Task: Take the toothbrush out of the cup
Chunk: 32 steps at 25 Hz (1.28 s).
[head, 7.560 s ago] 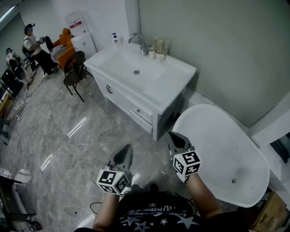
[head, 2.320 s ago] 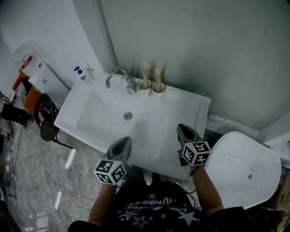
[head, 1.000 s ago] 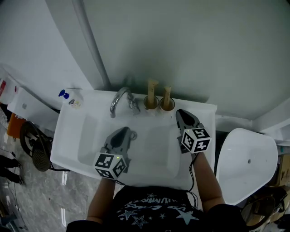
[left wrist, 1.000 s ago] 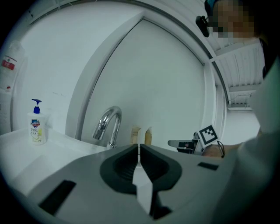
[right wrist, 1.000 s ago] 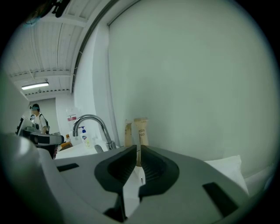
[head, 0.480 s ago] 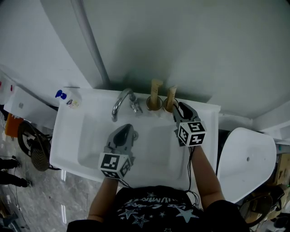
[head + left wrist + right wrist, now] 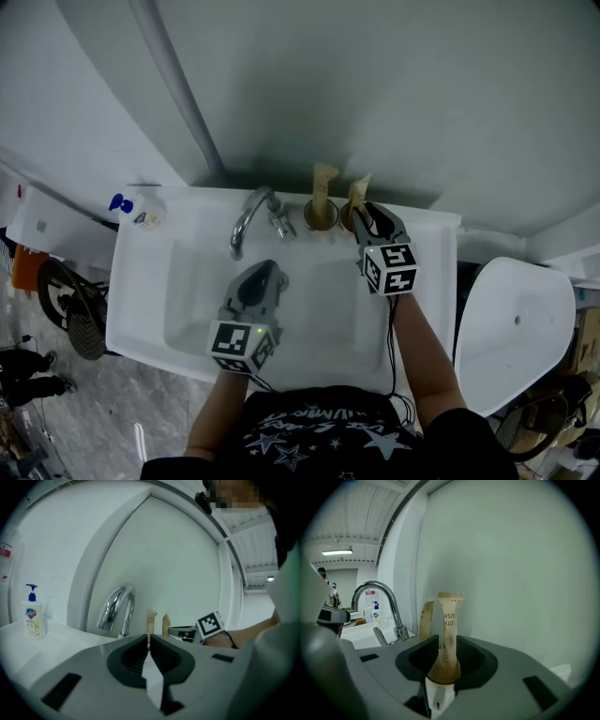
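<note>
Two cups stand at the back of the sink, each with a tan wrapped toothbrush upright in it. My right gripper (image 7: 373,217) reaches the right cup (image 7: 348,220). Its jaws have just been opening, and they stand apart on either side of the right toothbrush (image 7: 357,192) (image 7: 449,620) without pressing it. The left toothbrush (image 7: 322,183) (image 7: 426,616) stands in its own cup (image 7: 319,216) just beside. My left gripper (image 7: 265,277) (image 7: 149,641) hangs shut and empty over the basin.
A chrome faucet (image 7: 246,218) (image 7: 379,602) curves over the white sink (image 7: 309,319), left of the cups. A soap pump bottle (image 7: 120,202) (image 7: 33,616) sits at the sink's back left corner. A white bathtub (image 7: 516,328) lies to the right. The wall rises close behind the cups.
My right gripper has moved forward to the right cup and gone from shut to open around the toothbrush. My left gripper has drifted a little forward over the basin.
</note>
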Available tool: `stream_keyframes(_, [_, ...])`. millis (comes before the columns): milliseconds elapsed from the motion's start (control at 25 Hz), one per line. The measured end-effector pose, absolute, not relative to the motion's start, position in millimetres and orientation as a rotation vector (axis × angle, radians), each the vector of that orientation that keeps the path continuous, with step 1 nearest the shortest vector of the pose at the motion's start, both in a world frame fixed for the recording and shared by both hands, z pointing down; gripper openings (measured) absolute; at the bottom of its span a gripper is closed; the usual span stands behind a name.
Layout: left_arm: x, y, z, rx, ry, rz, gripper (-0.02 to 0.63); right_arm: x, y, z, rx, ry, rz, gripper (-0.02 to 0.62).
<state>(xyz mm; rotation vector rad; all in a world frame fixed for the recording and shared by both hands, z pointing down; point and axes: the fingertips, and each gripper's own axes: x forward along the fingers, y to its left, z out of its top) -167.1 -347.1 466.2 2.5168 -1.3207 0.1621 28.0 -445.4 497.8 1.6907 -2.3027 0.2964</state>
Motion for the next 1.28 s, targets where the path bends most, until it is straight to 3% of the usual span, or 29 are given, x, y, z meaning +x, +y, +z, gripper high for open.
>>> stream_keyframes(560, [-176.9,-342.7,478.2,2.472,-1.308,0.189,0.028,28.7,-447.6,506.2,1.695,-2.239,0.266,0.037])
stream_keyframes(1280, [-167.7,-322.0,459.7,2.517,-1.307,0.168,0.028,41.6,-426.4,433.1,1.864,-2.37,0.134,0.031])
